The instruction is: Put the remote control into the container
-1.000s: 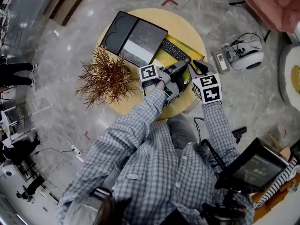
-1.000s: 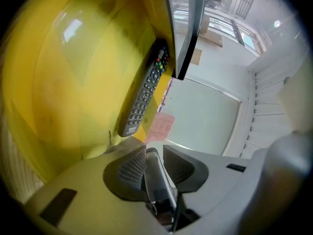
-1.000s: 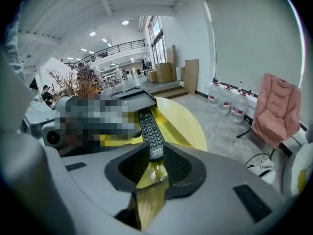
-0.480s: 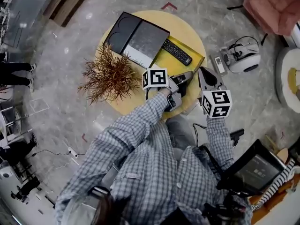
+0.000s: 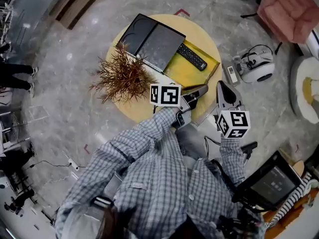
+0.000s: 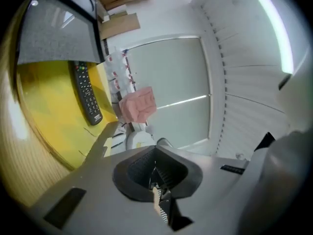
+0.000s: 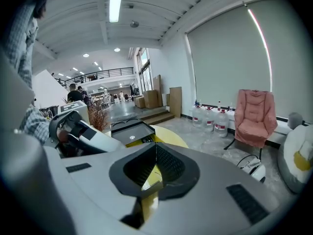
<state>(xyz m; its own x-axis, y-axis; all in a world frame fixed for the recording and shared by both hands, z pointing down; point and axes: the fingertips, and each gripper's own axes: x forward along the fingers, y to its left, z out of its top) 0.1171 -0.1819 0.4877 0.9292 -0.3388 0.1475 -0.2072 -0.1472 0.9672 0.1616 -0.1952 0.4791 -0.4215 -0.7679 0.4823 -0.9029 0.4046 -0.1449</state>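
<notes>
**Head view.**
- Remote control (image 5: 192,57): lies flat inside the yellow container (image 5: 185,73) on the round table (image 5: 137,108), beside a dark grey case (image 5: 154,41).
- Left gripper (image 5: 203,88) and right gripper (image 5: 222,85): both at the table's near edge, apart from the remote.
- Step, as judged: placement done, retreat in hand. The next move calls only for a clean withdrawal without brushing the container.
- Against a second ago: both grippers then stood over the container, close to the remote. They are now drawn back toward the person.

**Left gripper view.**
- Left gripper (image 6: 155,169): jaws clenched, nothing between them.
- Remote (image 6: 88,93): in the container, well apart.

**Right gripper view.**
- Right gripper (image 7: 155,156): jaws together and empty, having just closed the last little way.
</notes>
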